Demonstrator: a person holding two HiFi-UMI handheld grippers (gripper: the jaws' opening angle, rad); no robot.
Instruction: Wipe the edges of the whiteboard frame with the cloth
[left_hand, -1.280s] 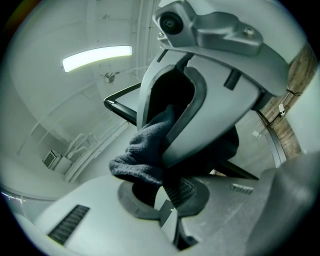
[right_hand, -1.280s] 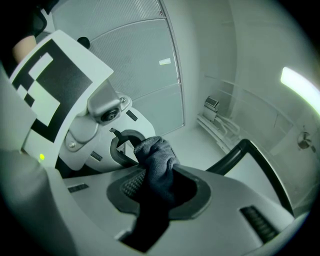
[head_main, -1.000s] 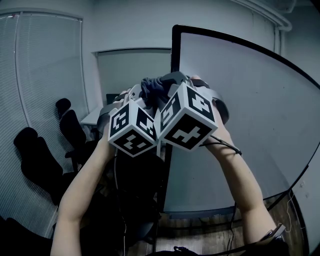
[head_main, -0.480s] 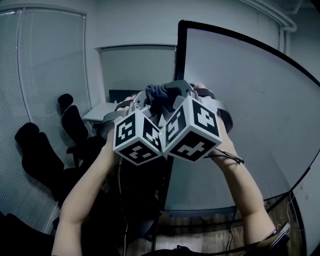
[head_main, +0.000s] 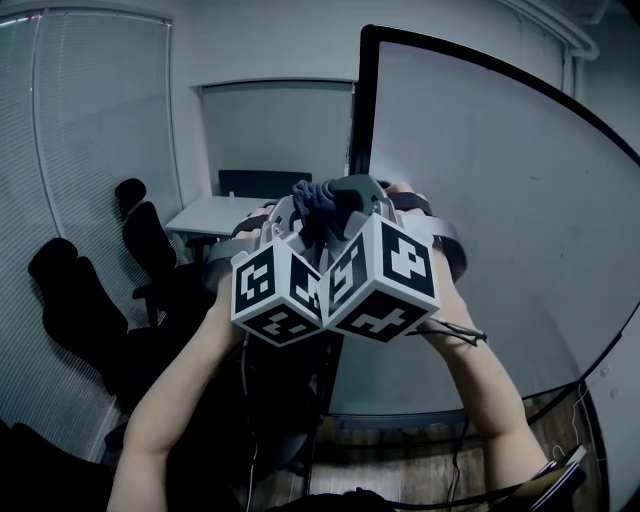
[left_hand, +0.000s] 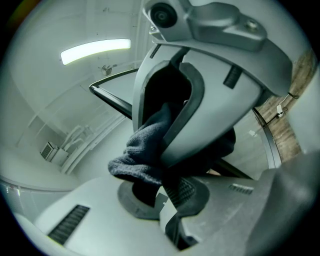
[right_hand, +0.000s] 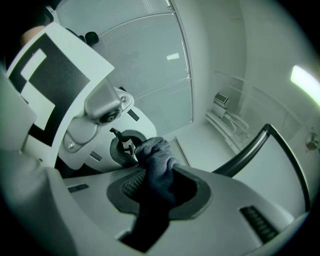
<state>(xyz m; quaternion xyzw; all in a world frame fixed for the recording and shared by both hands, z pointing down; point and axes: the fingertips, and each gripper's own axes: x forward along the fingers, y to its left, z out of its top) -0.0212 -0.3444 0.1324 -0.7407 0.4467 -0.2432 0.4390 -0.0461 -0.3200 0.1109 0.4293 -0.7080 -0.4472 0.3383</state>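
Note:
The whiteboard (head_main: 500, 200) stands at the right, and its black frame's left edge (head_main: 362, 110) runs down behind my grippers. In the head view both grippers are pressed together at that edge, with a dark blue cloth (head_main: 314, 203) bunched between them. My left gripper (head_main: 290, 212) and my right gripper (head_main: 346, 196) are each shut on the cloth. In the left gripper view the cloth (left_hand: 142, 152) sits in my left gripper (left_hand: 160, 192), with the frame (left_hand: 111, 100) beyond. The right gripper view shows the cloth (right_hand: 159, 165) clamped in my right gripper (right_hand: 155, 185) and the frame (right_hand: 260, 142) to the right.
Black office chairs (head_main: 75, 300) stand at the left by window blinds (head_main: 90, 120). A white desk (head_main: 215, 215) is behind the grippers. The whiteboard's stand and cables (head_main: 560, 400) reach the wooden floor at lower right.
Both grippers, still holding the cloth, have slid down the frame's left edge, away from its top corner. They have stayed pressed together.

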